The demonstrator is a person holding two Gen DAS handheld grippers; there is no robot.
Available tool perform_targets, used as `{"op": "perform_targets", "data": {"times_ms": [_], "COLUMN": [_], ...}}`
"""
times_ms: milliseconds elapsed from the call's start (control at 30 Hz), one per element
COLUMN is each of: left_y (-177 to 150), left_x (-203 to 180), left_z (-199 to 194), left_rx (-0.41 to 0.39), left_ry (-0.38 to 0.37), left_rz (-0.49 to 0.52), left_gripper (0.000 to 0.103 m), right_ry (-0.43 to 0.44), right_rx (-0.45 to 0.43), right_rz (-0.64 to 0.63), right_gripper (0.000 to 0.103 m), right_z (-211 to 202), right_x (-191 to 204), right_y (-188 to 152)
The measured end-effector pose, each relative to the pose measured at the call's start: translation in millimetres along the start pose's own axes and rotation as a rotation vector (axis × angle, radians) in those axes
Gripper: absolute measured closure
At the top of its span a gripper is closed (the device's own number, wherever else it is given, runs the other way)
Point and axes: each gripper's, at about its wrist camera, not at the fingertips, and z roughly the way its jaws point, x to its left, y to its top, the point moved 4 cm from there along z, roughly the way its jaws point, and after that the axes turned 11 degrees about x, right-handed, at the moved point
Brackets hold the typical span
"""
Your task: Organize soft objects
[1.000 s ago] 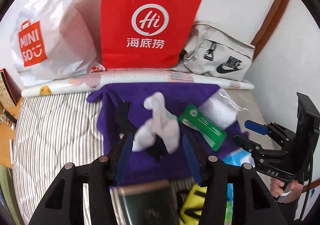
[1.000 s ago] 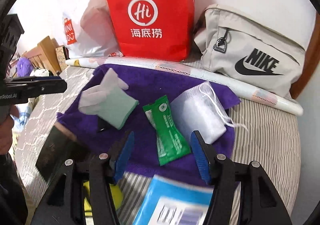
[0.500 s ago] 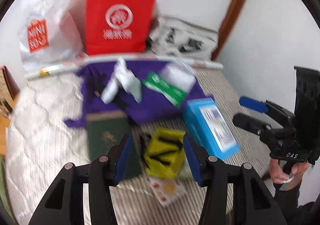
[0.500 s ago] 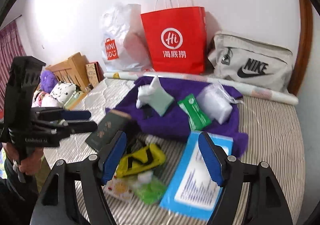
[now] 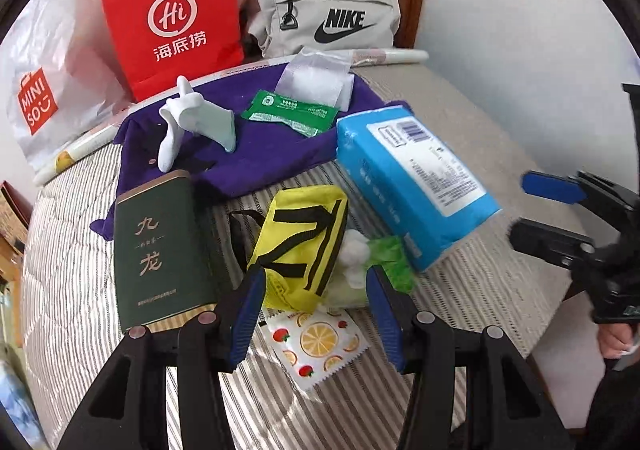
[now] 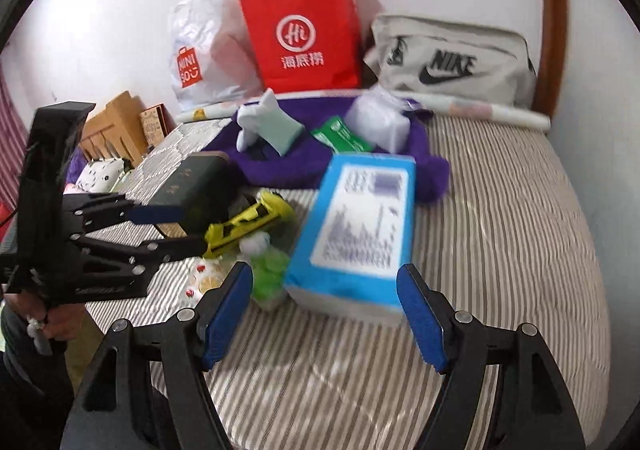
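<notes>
A pile lies on the striped bed (image 5: 480, 122). On a purple cloth (image 5: 272, 146) are a white glove (image 5: 192, 118), a green packet (image 5: 292, 114) and a white mesh pouch (image 5: 316, 78). In front of it lie a blue tissue pack (image 5: 412, 170), a yellow pouch (image 5: 300, 238) and a fruit-print sachet (image 5: 316, 342). My left gripper (image 5: 316, 302) hovers open just short of the yellow pouch, holding nothing. My right gripper (image 6: 324, 290) stands wide open, with the near end of the blue tissue pack (image 6: 360, 218) just beyond its tips, untouched.
A dark green tin (image 5: 160, 246) lies left of the yellow pouch. Against the wall stand a red paper bag (image 5: 172, 18), a white plastic bag (image 5: 48, 82) and a grey Nike bag (image 5: 324, 22). A hand holds each gripper's handle. Bare mattress (image 6: 512, 210) shows at the right.
Both grippers have drawn back from the purple cloth toward the near end of the bed, so the tin, yellow pouch and blue pack now lie before them. The right jaws have widened.
</notes>
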Motion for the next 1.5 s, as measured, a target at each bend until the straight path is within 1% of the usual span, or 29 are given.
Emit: {"op": "perform_targets", "data": {"times_ms": [100,200,367,433,500,533,567,600,633,767,867,1000,1100,1233,1300,1433,1500], "left_y": [0,-1,0,2,3,4,5,5,6,8,5,0,-6,-14,-22,-40,-47], "left_x": [-4,-6,-5,-7,-7,-7,-6,-4,-3,7,12,18,23,25,21,13,15], "left_z": [11,24,36,39,42,42,42,40,37,17,3,-14,-23,-18,-14,-11,-3], "left_rx": [0.008,0.031,0.056,0.056,0.055,0.056,0.054,0.05,0.038,-0.016,-0.039,-0.067,-0.086,-0.059,-0.032,-0.008,0.013], "left_ry": [-0.001,0.057,0.097,0.107,0.129,0.129,0.118,0.098,0.081,0.022,-0.021,-0.063,-0.079,-0.149,-0.174,-0.243,-0.263], "left_rz": [0.014,0.038,0.058,0.064,0.073,0.076,0.07,0.052,0.037,-0.023,-0.038,-0.061,-0.075,-0.102,-0.097,-0.092,-0.114], "left_gripper": [0.053,0.053,0.054,0.057,0.071,0.072,0.077,0.089,0.092,0.093,0.093,0.093,0.093,0.093,0.093,0.093,0.091], "right_ry": [0.003,-0.006,-0.004,0.001,-0.001,-0.002,-0.003,-0.004,-0.006,-0.007,-0.01,-0.006,-0.003,0.016,0.024,0.039,0.045], "right_rx": [0.0,0.003,0.016,0.025,0.032,0.037,0.04,0.042,0.041,0.032,0.033,0.026,0.025,0.043,0.056,0.081,0.089], "right_rz": [0.028,0.037,0.053,0.056,0.054,0.051,0.05,0.048,0.044,0.038,0.027,0.007,-0.01,-0.041,-0.055,-0.076,-0.093], "right_gripper": [0.029,0.029,0.029,0.029,0.029,0.029,0.029,0.029,0.029,0.029,0.029,0.029,0.029,0.029,0.029,0.029,0.029], "right_z": [1,3,9,12,14,15,16,16,15,10,7,2,1,7,11,18,20], "right_x": [-7,-11,-14,-13,-11,-10,-9,-9,-7,-3,3,14,23,38,44,54,60], "right_y": [-8,-13,-19,-20,-21,-20,-20,-20,-19,-18,-17,-18,-18,-21,-23,-29,-32]}}
